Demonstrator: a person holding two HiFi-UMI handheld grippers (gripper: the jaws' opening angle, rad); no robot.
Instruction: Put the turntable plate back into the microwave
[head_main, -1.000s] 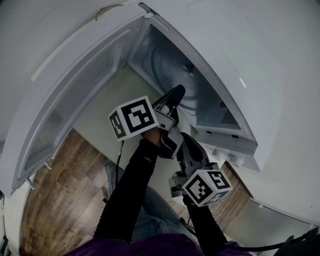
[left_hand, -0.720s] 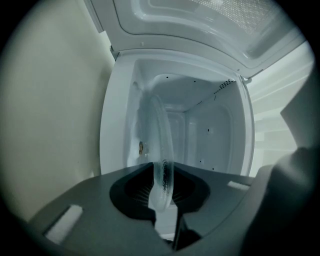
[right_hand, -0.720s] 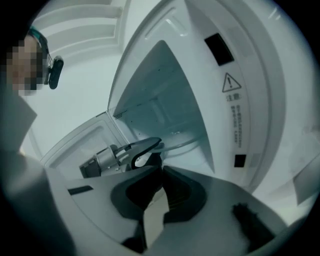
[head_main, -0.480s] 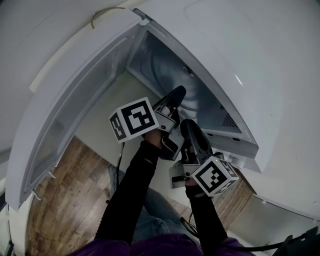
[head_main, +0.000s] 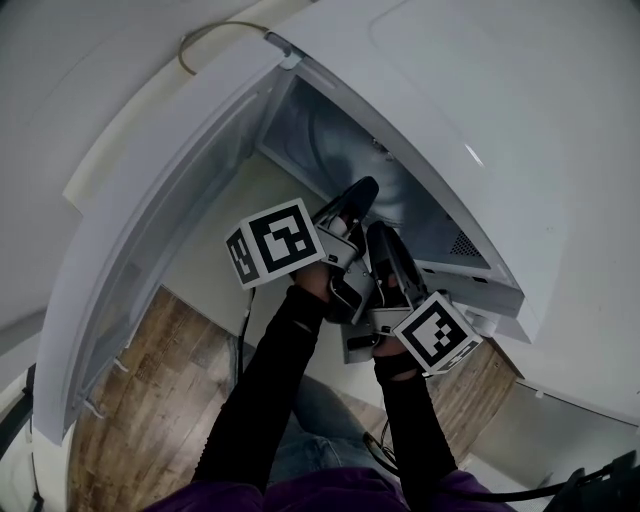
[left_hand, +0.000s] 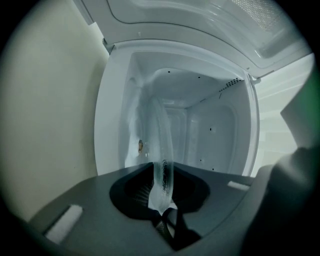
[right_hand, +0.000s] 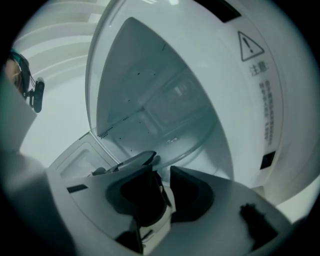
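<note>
Wooden flooring (head_main: 150, 400) was seen far below in the head view, under a white microwave (head_main: 440, 140) whose door (head_main: 170, 210) was swung wide. The left claw (head_main: 358, 192) was reached into the mouth of the cavity. The right claw (head_main: 383, 240) was held just beside it, on its right. Set against the frame of a second earlier, the left claw was found unmoved. The right claw had been brought up from lower down, near the left claw's body, and rolled, so that its marker cube (head_main: 436, 336) was shown at a different tilt.

In the left gripper view the glass turntable plate (left_hand: 161, 145) was seen edge-on, pinched at its near rim between the left claw's pads. The rest of the disc was carried inside the cavity (left_hand: 212, 125). It was not shown lying on the cavity floor, so it was judged not yet seated.

In the right gripper view the right claw's jaws were caught opening. A dark gap was shown between them, and no pad was pressed on anything. The plate's curved rim (right_hand: 197, 132) was seen just beyond the tips, near but untouched. A warning label (right_hand: 250, 46) was seen on the white panel to the right.

The change was read as a second grip being prepared on the rim, so that the plate could be levelled and set down with both claws. Until then the plate was borne by the left claw alone.
</note>
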